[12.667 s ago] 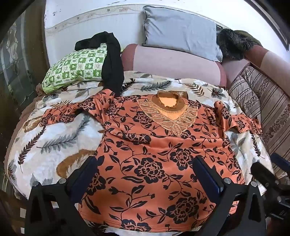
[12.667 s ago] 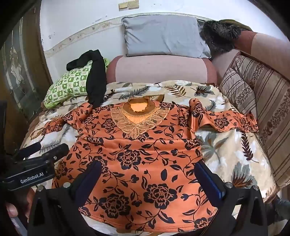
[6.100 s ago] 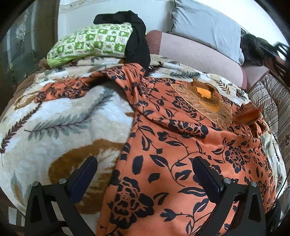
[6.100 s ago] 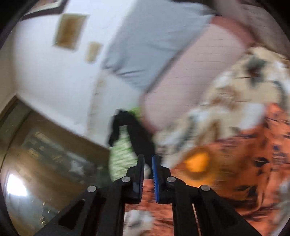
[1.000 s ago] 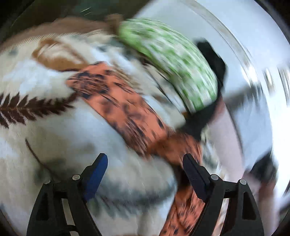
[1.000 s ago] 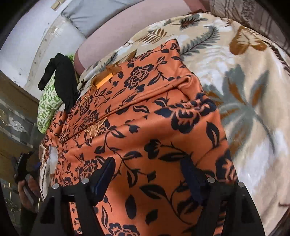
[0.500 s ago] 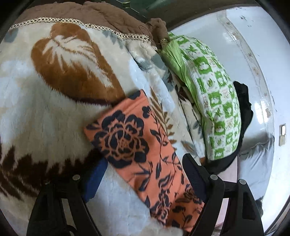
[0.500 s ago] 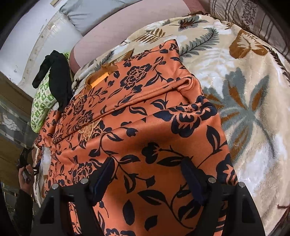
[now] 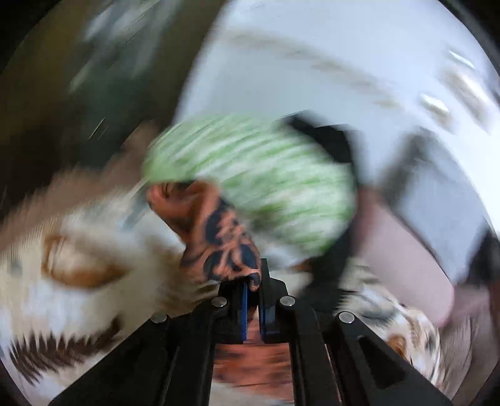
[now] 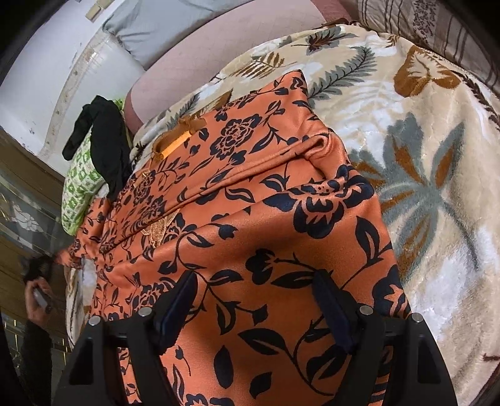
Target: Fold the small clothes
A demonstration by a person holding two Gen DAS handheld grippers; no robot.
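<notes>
An orange top with black flowers (image 10: 250, 225) lies on the leaf-print blanket (image 10: 431, 175); its right sleeve is folded in over the body. My right gripper (image 10: 254, 296) is open and hovers over the lower part of the top. My left gripper (image 9: 253, 281) is shut on the left sleeve (image 9: 215, 231) and holds it lifted off the blanket; that view is blurred by motion. In the right wrist view the left gripper (image 10: 47, 262) shows at the far left, holding the sleeve end.
A green checked pillow (image 10: 78, 184) with a black garment (image 10: 106, 146) on it lies at the head of the bed. A pink bolster (image 10: 218, 53) and a grey pillow (image 10: 162, 28) stand against the white wall. A striped cushion (image 10: 437, 28) is at the right.
My left gripper has closed on the left sleeve and lifted it, swinging fast. My right gripper has stayed open over the top, shifting only slightly.
</notes>
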